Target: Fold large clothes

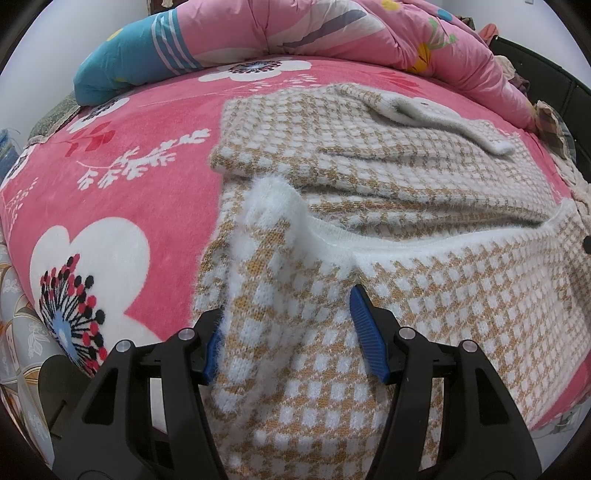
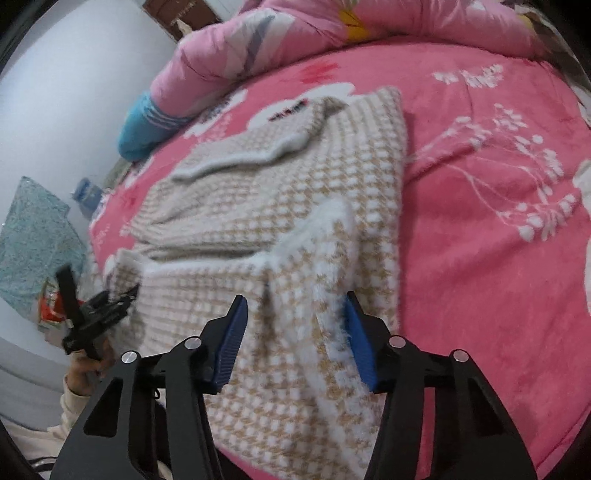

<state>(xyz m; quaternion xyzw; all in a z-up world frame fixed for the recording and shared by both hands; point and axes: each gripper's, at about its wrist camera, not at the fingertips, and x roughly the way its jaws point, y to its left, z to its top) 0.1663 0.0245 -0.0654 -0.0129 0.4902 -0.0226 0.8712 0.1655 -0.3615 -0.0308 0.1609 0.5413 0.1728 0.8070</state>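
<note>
Pink floral bedding (image 1: 122, 192) fills both views, with a bunched pink quilt (image 1: 332, 29) heaped along the far side. On it lies our checked tan-and-white sweater (image 1: 369, 158), part-folded, its near hem hanging over the bed's edge toward us.

Our left gripper (image 1: 288, 332) has a raised fluffy fold of the hem between its blue pads; the left pad is buried in the fuzz, the right one seems to stand just clear, so we cannot tell whether it truly pinches. Our right gripper (image 2: 295, 336) straddles the opposite corner of the hem, its fingers half spread with knit between them, apparently not yet biting.

The risks, as we judge them:
- lifting now, one corner could slip out and the hem would sag unevenly;
- a grip on the fuzz alone would pull free;
- the fold already made farther up could drag open.
</note>
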